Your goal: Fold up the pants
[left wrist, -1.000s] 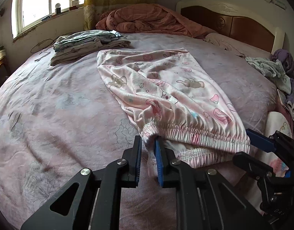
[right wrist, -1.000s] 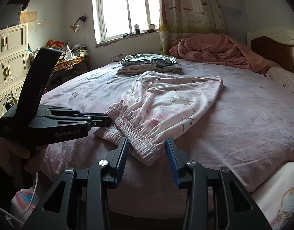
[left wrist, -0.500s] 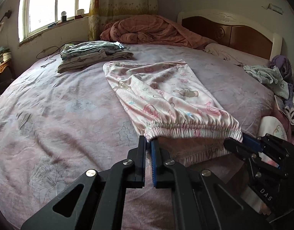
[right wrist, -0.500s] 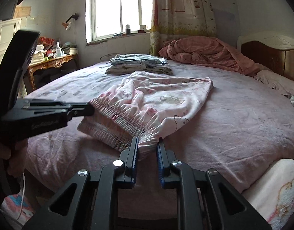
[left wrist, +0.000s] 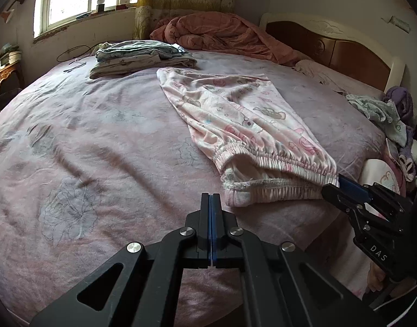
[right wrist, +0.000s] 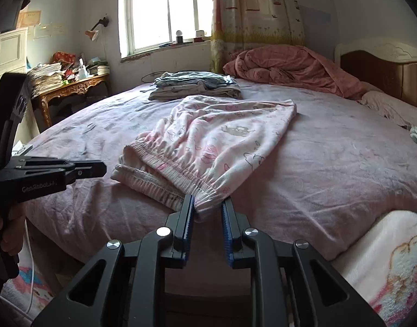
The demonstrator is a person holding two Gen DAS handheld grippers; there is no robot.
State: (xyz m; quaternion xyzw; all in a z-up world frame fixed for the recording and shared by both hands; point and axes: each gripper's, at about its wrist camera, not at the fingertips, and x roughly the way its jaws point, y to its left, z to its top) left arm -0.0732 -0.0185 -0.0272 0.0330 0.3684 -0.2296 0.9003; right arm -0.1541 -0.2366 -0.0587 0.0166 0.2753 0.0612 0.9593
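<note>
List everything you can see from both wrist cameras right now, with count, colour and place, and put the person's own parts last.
pants: one, pale pink print, flat on the bed, waistband at the near edge
bed sheet: one, mauve, covers the bed
folded clothes: one stack, grey and blue, far side below the window
quilt: one, dusty pink, bunched by the headboard
headboard: one, brown with cream frame, right
loose clothes: one heap, purple and pale green, right edge
side table: one, carved wood, cluttered, left of the bed
left tool: black, shut, empty, beside the waistband
right tool: black, blue pads, opening, waistband corner between the fingers
hand: one, on the left tool's handle
</note>
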